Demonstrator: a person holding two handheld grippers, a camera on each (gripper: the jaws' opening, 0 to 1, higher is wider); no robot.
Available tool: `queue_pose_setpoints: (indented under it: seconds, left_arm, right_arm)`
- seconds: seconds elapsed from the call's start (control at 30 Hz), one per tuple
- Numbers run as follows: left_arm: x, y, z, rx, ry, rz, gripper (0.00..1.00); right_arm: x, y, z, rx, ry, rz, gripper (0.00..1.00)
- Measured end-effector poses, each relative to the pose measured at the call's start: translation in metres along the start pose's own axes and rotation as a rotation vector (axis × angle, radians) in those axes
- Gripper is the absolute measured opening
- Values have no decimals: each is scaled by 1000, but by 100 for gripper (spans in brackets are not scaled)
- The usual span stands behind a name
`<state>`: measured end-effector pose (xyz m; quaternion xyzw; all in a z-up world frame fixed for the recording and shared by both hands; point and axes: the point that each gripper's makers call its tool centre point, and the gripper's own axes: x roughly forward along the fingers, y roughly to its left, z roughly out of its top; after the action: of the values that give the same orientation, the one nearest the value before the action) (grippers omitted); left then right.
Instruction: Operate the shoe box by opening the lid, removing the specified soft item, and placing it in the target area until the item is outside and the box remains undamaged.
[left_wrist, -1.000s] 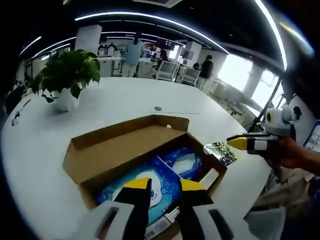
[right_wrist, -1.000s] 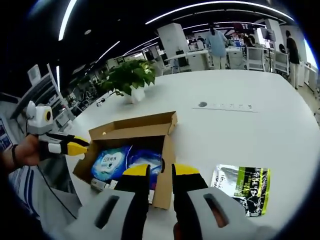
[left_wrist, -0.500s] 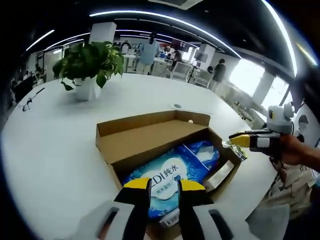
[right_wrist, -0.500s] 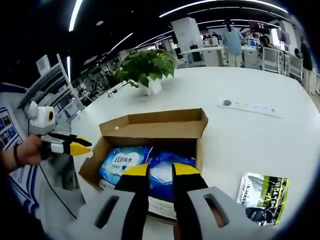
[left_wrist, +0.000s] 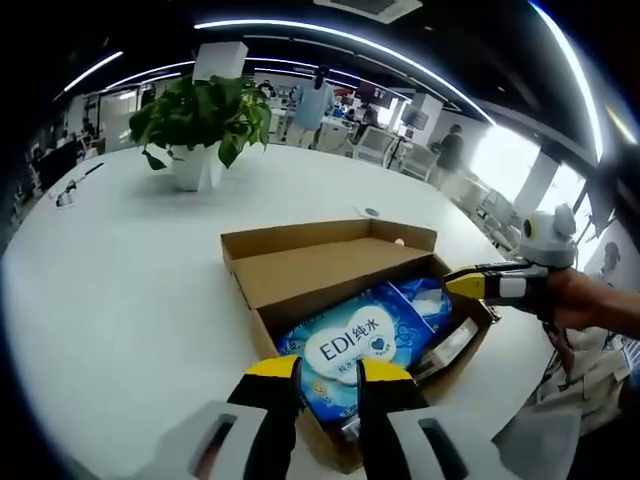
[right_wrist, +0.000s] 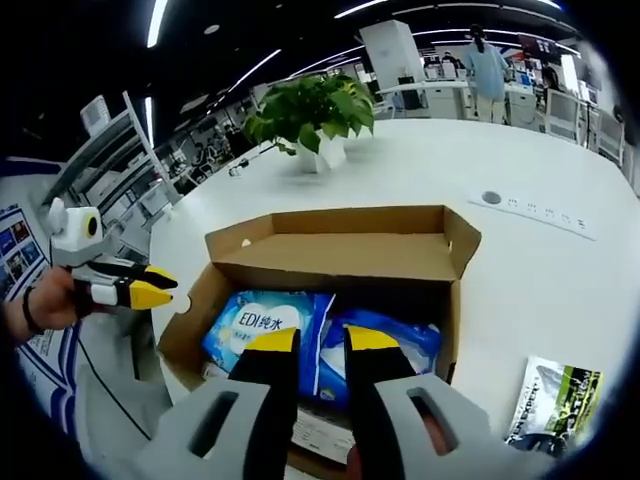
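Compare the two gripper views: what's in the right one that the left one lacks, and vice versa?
Right gripper view: a green and black packet lying on the table beside the box, and the left gripper coming in from the left.
Left gripper view: the right gripper coming in from the right.
Both: the open shoe box with the blue EDI wipes pack inside, and the potted plant.
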<state>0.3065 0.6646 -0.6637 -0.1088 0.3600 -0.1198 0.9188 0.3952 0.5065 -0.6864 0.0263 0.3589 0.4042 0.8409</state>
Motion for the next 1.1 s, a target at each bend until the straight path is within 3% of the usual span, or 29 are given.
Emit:
queue_pose_setpoints:
  seconds: [0.37,0.77,1.1]
  left_arm:
    - [-14,9,-10,-22,-8,5,25]
    - [-19,21,-14,-48,-11,16,25]
    - [-20,25,-12,-59,-19,23,25]
  right_arm:
    - [34,5,-12,-15,72,22,18]
    - [51,3,-17,-6,100,30,16]
    - [55,5,-25,-23,124,25,3]
